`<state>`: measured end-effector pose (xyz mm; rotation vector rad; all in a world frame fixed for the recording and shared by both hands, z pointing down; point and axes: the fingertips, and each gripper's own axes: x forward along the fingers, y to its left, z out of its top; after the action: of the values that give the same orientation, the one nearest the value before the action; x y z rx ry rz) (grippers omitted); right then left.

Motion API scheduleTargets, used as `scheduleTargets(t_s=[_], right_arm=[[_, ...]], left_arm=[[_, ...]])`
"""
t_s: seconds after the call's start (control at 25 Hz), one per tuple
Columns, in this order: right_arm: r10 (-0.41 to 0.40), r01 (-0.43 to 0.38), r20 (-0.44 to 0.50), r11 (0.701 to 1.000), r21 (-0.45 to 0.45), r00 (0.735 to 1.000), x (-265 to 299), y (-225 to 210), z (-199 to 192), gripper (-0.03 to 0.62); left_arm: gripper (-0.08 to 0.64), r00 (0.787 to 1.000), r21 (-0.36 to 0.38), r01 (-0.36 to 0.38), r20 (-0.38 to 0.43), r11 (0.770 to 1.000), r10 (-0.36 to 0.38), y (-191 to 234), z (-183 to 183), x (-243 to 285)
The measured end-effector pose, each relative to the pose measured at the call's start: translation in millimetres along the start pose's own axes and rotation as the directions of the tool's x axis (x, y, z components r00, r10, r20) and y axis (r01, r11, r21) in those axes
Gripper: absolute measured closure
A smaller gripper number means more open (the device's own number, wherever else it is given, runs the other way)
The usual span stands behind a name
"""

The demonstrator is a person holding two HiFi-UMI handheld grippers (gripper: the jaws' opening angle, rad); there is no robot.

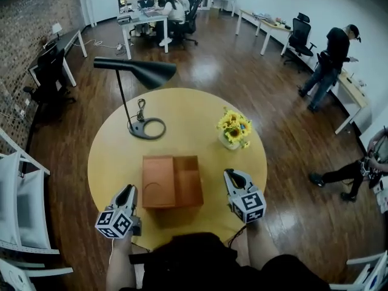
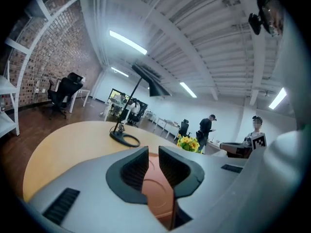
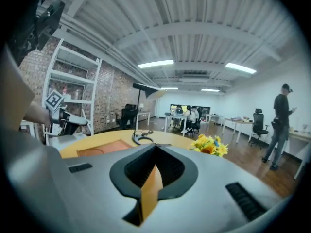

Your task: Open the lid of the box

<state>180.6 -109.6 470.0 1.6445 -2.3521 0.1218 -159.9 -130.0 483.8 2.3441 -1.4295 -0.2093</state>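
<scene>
Near your edge of the round surface (image 1: 182,111), the brown box (image 1: 189,187) sits with its lid (image 1: 157,182) lying flat to the left. It looks light, stiff and smooth, so pinch a thin lid edge. Your left hand-held gripper (image 1: 128,190) is closing on nothing, and your right hand-held gripper (image 1: 233,174) is clamped together, empty.

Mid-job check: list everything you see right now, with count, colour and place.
table: one, yellow, round, centre
box: one, orange-brown, near side of table, open
lid: one, orange-brown, flat against the box's left side
lamp: one, black, far left of table
sunflowers: one bunch, yellow, right of lamp
standing person: one, dark clothes, far right
left tongs: one, grey, by the lid's near left corner, closing, narrow gap, nothing between
right tongs: one, grey, right of box, shut, empty
</scene>
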Motion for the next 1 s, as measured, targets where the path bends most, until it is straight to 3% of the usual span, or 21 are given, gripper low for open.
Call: scheduleTargets(t_s=[0.16,0.28,0.4,0.84,1.0], right_arm=[[-0.11,0.1,0.102,0.991,0.094,0.989,-29,-12,28,0.589],[-0.137,0.099,0.168,0.971,0.218,0.976,-45,-21,41,0.591],[-0.134,0.069,0.216,0.956,0.284,0.967,-52,-24,51,0.591],[-0.073,0.009,0.227,0.962,0.272,0.971,-46,-11,57,0.592],[-0.056,0.004,0.227,0.975,0.224,0.972,-42,-8,62,0.591]], left_arm=[[0.518,0.991,-0.005,0.043,0.126,0.999,-0.042,-12,31,-31],[0.52,0.982,0.004,0.041,0.182,0.999,-0.041,-14,46,-48],[0.52,0.974,-0.001,0.026,0.227,1.0,-0.025,-12,58,-62],[0.522,0.97,0.031,0.011,0.243,0.999,-0.018,-12,67,-76],[0.522,0.971,0.04,0.013,0.239,0.999,-0.022,-12,67,-75]])
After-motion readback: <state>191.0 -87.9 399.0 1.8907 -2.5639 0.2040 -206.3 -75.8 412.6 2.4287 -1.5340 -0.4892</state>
